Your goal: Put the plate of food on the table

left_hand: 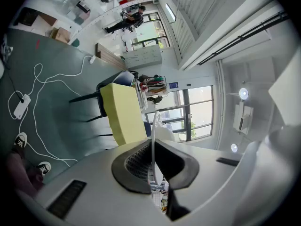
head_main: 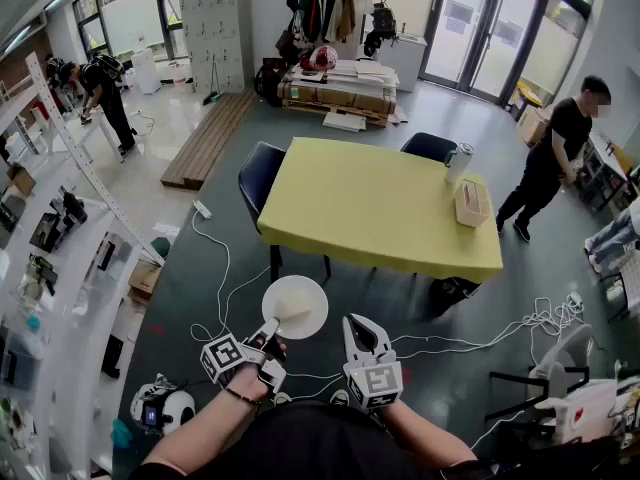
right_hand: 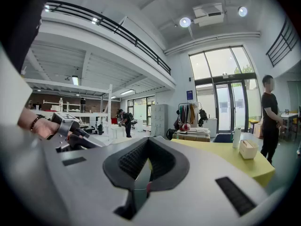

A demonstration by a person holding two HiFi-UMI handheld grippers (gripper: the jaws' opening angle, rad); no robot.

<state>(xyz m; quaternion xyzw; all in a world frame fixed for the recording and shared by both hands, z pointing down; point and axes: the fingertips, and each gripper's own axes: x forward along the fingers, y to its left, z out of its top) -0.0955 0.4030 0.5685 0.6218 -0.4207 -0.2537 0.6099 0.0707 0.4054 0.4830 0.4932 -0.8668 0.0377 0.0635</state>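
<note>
The round white plate [head_main: 298, 303] is a pale disc in the head view — any food on it is too faint to tell. In the left gripper view it shows edge-on, its face hidden — only a thin rim.

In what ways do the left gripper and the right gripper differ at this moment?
The left gripper is shut on the rim of the white plate; the right gripper is shut on nothing. The left gripper leans toward the right; the right gripper points straight ahead. Both are short of the yellow table.
</note>
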